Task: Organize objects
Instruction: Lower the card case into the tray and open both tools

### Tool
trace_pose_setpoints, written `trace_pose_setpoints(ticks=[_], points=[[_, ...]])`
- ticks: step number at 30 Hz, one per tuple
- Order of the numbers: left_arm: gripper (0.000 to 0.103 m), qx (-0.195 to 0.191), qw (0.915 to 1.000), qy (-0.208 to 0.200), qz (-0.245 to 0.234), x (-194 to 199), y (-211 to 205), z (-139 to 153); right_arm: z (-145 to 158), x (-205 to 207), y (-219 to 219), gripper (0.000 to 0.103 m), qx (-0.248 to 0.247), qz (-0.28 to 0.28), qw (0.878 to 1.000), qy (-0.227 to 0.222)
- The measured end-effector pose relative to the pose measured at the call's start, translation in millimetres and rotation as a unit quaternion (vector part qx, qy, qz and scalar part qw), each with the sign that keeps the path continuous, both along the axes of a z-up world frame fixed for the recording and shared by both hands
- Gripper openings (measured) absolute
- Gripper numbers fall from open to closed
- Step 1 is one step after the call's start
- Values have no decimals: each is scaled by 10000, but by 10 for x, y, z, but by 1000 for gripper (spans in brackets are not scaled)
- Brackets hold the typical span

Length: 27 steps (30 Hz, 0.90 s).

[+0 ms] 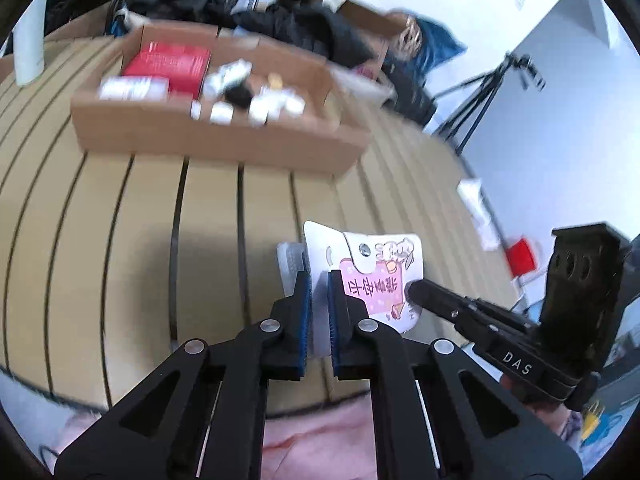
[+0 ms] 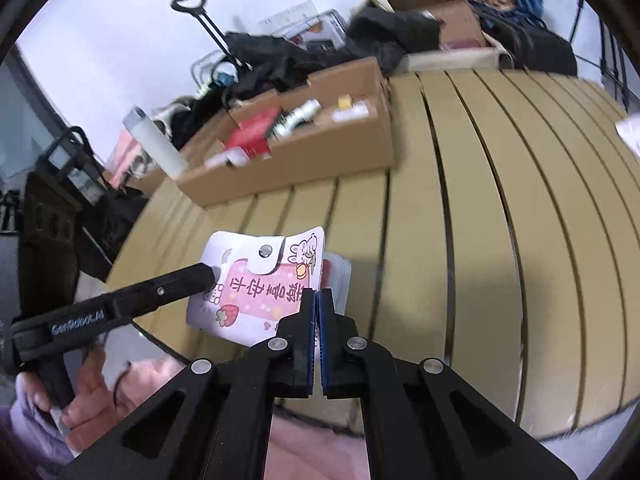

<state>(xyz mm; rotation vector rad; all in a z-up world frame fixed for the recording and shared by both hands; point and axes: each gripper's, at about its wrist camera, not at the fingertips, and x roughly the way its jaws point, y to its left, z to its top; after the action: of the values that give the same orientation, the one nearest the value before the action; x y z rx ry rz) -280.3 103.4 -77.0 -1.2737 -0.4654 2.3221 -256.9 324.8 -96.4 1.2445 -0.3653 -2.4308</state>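
With both the left tool [image 1: 319,280] and right tool [image 2: 316,300] clamped on the white-and-pink snap-button card pouch [image 2: 256,284], they should carry it level toward the brown cardboard box [image 1: 224,136] at 11 o'clock on the slatted bench [image 1: 152,216].

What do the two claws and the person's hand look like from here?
Both claws, left and right, are matte black linkages with silver rivets and ribbed blue pads. White lettering marks their sides: "DAS" on the right, "GenRobot.AI" on the left. The left hand is bare, with a lilac sleeve.
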Motion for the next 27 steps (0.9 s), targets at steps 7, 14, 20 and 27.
trace_pose_setpoints(ticks=[7, 14, 20, 27], points=[[5, -96, 9999, -98, 18, -1029, -26, 520, 673, -866, -125, 2, 331, 300, 9986, 281], [5, -894, 9852, -1465, -7, -2074, 90, -99, 284, -2179, -354, 2, 907, 599, 9868, -1200], [1, -1290, 9683, -2138, 57, -2447, 231, -723, -124, -2672, -631, 2, 1917, 556, 9626, -1832], [2, -894, 9820, -1657, 162, -2526, 221, -738, -330, -2734, -800, 1, 2155, 558, 9642, -1439]])
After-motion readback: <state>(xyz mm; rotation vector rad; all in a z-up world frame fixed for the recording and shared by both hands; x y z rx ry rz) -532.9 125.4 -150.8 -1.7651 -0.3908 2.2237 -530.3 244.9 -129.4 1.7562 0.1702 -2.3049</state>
